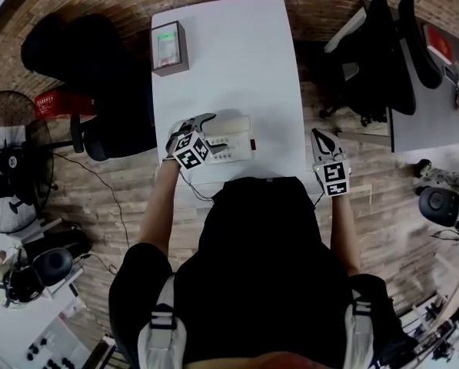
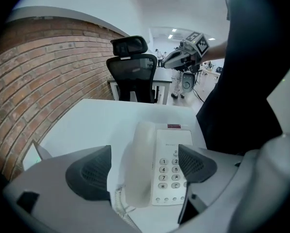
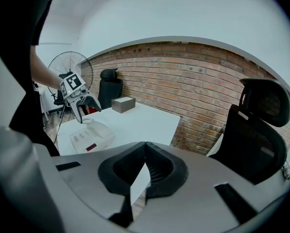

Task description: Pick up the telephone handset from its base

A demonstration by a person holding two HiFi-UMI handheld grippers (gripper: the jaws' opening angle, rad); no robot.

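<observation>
A white telephone base with a keypad sits at the near edge of the white table. Its white handset rests in the cradle on the base's left side, and a coiled cord shows at its near end. My left gripper is open, with its dark pads either side of the handset and not touching it. In the head view the left gripper hovers at the handset. My right gripper is shut on nothing and held off the table's right edge.
A small grey box stands at the table's far left. A black office chair sits left of the table, another right. A floor fan stands further left. Brick-patterned floor and wall surround the table.
</observation>
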